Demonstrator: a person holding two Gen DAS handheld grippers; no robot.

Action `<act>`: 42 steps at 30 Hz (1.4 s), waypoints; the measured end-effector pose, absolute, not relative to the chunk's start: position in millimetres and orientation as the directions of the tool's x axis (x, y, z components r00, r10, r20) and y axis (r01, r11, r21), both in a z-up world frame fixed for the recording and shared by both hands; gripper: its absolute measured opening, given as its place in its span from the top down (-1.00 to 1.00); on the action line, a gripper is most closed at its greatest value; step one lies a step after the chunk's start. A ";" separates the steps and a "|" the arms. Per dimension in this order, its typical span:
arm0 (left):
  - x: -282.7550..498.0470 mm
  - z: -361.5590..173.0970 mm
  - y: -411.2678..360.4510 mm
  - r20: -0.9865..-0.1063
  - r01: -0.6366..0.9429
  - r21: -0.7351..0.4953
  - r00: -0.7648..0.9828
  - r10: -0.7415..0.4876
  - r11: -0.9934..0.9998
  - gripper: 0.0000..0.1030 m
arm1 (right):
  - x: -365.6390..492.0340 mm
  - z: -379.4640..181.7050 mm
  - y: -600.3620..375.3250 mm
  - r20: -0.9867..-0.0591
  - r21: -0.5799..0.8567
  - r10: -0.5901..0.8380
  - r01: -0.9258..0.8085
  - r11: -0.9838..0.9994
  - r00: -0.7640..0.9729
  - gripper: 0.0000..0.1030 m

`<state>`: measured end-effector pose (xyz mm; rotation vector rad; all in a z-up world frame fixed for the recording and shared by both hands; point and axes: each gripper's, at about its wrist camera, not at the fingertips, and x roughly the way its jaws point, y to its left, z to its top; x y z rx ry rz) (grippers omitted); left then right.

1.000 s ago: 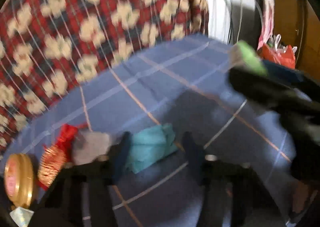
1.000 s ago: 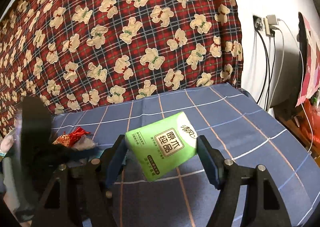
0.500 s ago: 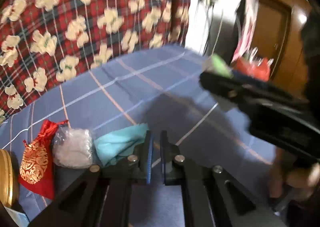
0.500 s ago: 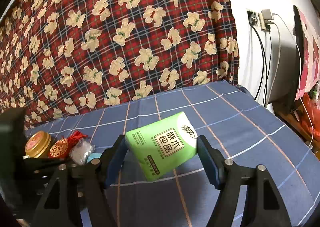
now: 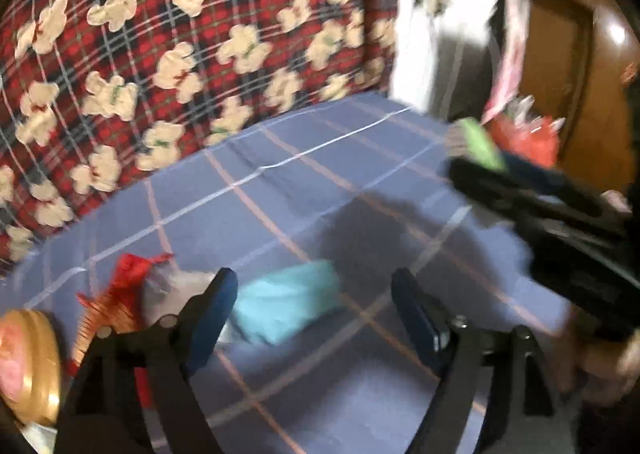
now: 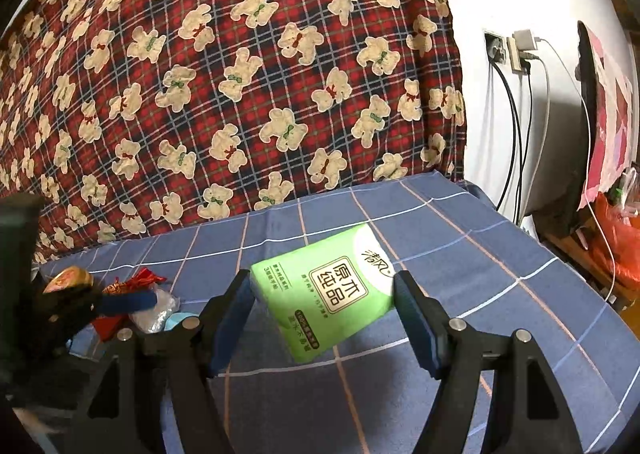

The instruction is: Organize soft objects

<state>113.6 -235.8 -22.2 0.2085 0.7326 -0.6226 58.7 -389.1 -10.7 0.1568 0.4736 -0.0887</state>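
My right gripper point(image 6: 322, 304) is shut on a green tissue pack point(image 6: 326, 292) and holds it above the blue checked cloth point(image 6: 460, 254). My left gripper point(image 5: 314, 302) is open and empty, with a folded teal cloth point(image 5: 286, 302) lying on the blue cloth between its fingers, nearer the left one. A red and gold pouch point(image 5: 116, 302) and a clear plastic bag point(image 5: 168, 290) lie to the left of the teal cloth. The right gripper with the green pack point(image 5: 480, 144) shows at the right of the left wrist view.
A round gold tin point(image 5: 24, 362) sits at the far left. A red plaid bear blanket point(image 6: 240, 74) rises behind the blue cloth. Wall sockets with cables point(image 6: 516, 50) and a red bag point(image 6: 616, 238) are at the right.
My left gripper was shut half a second ago and has opened wide over the teal cloth. My right gripper keeps holding the green pack, almost still.
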 end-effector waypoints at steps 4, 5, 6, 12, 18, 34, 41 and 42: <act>138.5 -30.2 -243.4 -0.731 0.564 -0.007 0.560 -0.389 0.826 -0.50 | 59.4 -11.4 -390.8 -0.466 0.141 -0.039 0.118 0.983 0.884 -0.41; 142.8 -34.6 -244.4 -0.746 0.573 -0.033 0.531 -0.402 0.819 -0.41 | 59.5 -11.3 -390.7 -0.464 0.142 -0.038 0.117 0.983 0.885 -0.41; 146.9 -39.2 -245.8 -0.759 0.575 -0.050 0.510 -0.405 0.817 -0.36 | 59.2 -11.3 -390.7 -0.463 0.141 -0.039 0.117 0.983 0.885 -0.41; 152.2 -55.9 -253.3 -0.792 0.589 0.011 0.498 -0.352 0.808 -0.36 | 59.1 -11.3 -390.5 -0.465 0.143 -0.039 0.119 0.983 0.885 -0.41; 143.8 -51.5 -238.3 -0.769 0.547 0.031 0.547 -0.330 0.836 0.78 | 59.0 -11.3 -390.6 -0.462 0.143 -0.040 0.119 0.982 0.886 -0.41; 70.9 -17.7 -206.1 -0.564 0.556 -0.047 0.671 -0.482 0.830 0.78 | 49.4 -4.8 -386.1 -0.398 0.093 -0.092 0.140 0.986 0.913 -0.41; 52.9 -11.6 -190.2 -0.514 0.521 -0.025 0.725 -0.458 0.853 0.78 | 37.2 -0.4 -372.5 -0.356 0.017 -0.163 0.181 0.983 0.920 -0.41; 51.6 -11.4 -186.9 -0.510 0.519 -0.036 0.726 -0.462 0.854 0.78 | 35.0 0.0 -370.9 -0.352 0.009 -0.174 0.189 0.982 0.920 -0.41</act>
